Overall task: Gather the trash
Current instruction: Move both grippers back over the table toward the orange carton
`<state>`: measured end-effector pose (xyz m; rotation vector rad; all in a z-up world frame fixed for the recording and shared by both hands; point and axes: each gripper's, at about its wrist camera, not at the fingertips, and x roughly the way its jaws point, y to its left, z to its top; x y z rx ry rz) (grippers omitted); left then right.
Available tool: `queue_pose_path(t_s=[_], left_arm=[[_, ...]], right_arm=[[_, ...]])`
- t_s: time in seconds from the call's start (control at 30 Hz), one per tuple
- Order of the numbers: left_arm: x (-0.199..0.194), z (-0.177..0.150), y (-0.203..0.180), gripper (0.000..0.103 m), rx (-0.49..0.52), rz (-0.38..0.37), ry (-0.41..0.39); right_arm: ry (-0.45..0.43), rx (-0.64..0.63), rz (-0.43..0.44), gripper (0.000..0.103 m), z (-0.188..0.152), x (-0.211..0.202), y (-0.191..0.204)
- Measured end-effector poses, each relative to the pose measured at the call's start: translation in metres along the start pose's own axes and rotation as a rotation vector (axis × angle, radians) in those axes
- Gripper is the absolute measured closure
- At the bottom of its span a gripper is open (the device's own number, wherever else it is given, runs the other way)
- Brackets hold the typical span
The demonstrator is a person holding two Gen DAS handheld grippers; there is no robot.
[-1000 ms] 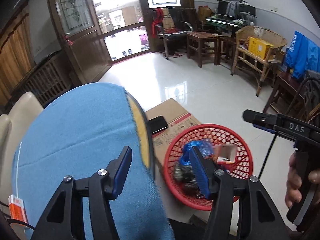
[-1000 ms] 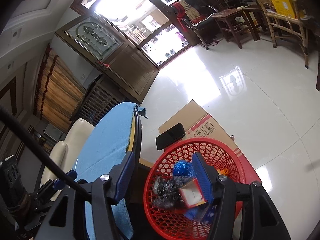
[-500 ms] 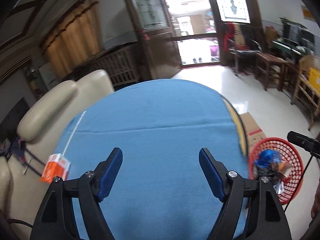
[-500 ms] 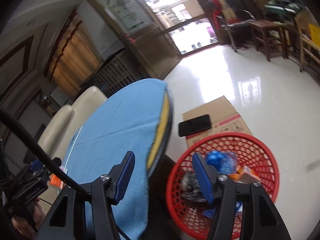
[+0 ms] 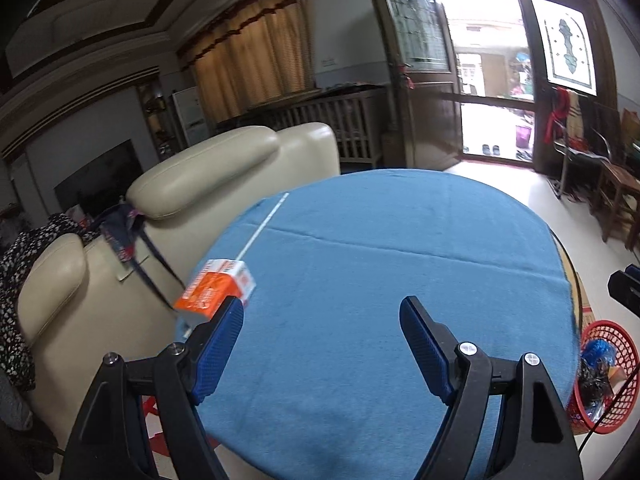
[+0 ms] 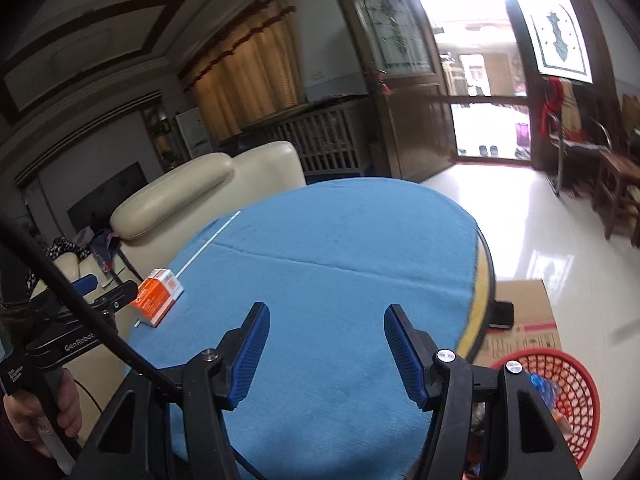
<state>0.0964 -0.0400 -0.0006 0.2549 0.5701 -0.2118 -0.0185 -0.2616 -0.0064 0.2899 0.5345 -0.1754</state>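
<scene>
You are holding both claws over the round surface (image 5: pixel 400 280), which is covered by a blue cloth. Your left claw (image 5: pixel 322 344) is standing wide, its jaws having just been opening, with nothing between them but bare cloth. Your right claw (image 6: pixel 326 350) is standing about half open and is also empty.

The one piece of trash on the surface is a small orange and white carton (image 5: pixel 218 288), lying near the left edge, beside the cream armchair (image 5: pixel 208 168). In the left wrist view it is sitting just beyond the left jaw's tip, outside the gap. In the right wrist view the carton (image 6: pixel 158 296) is lying well left of your right claw, just past the tip of the left claw (image 6: pixel 120 296), which your hand (image 6: pixel 44 412) is gripping.

The red basket (image 6: pixel 560 396) is sitting on the floor at the surface's right side, against a cardboard box (image 6: pixel 524 320), with wrappers already lying inside.
</scene>
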Motion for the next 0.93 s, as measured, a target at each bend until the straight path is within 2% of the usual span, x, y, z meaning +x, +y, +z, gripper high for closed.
queue_pose_path(t_s=[0.23,0.47,0.77,0.87,0.93], left_arm=[[-0.015,0.000,0.037,0.022,-0.054,0.071,-0.034],[-0.031,0.000,0.066,0.017,-0.100,0.135,-0.075],[-0.033,-0.003,0.078,0.017,-0.116,0.128,-0.071],[-0.019,-0.002,0.078,0.017,-0.127,0.096,-0.061],[0.003,-0.002,0.075,0.017,-0.131,0.071,-0.037]], right_arm=[[-0.033,-0.085,0.028,0.039,0.018,-0.002,0.051],[-0.071,-0.162,0.047,0.039,0.026,-0.011,0.086],[-0.044,-0.223,0.060,0.039,0.018,-0.001,0.113],[-0.026,-0.223,0.058,0.039,0.019,0.013,0.114],[-0.008,-0.222,0.053,0.037,0.020,0.029,0.110]])
